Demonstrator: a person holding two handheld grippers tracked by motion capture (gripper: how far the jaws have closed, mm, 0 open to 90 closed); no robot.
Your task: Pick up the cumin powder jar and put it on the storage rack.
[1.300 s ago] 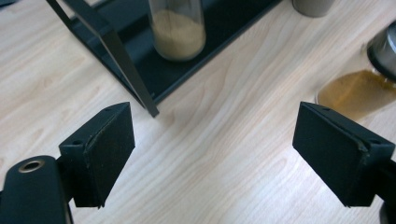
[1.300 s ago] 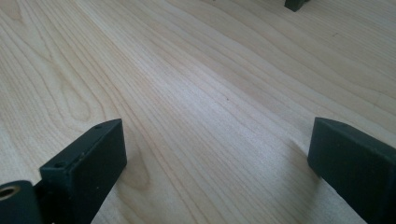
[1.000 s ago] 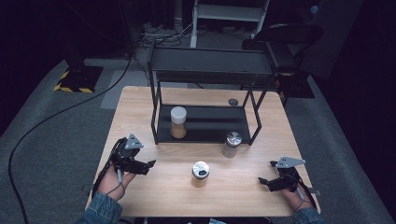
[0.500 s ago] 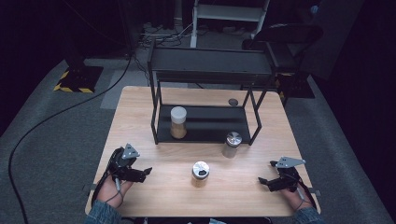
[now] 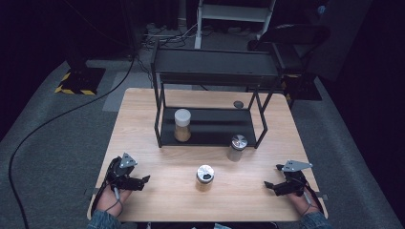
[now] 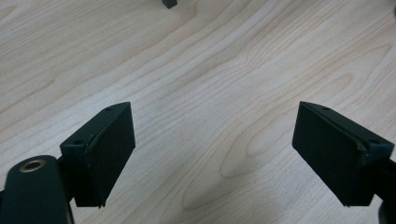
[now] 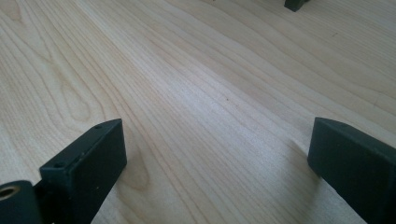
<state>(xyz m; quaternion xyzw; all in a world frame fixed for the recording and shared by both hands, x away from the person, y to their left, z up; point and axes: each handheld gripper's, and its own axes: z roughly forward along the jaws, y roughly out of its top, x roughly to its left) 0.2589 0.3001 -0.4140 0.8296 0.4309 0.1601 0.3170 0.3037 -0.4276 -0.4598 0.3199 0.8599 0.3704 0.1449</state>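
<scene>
Pale wood table (image 5: 157, 200): we rest both grippers low at its near edge. Left gripper (image 5: 143, 180) and right gripper (image 5: 269, 185): jaws apart, empty. Nearest jar (image 5: 205, 177) stands between them, untouched. Judged step: pre-reach; next, one gripper must straddle it.

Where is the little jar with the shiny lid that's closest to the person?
In the high view, the jar stands on the bare wooden table near its front middle, apart from the black shelf.
</scene>
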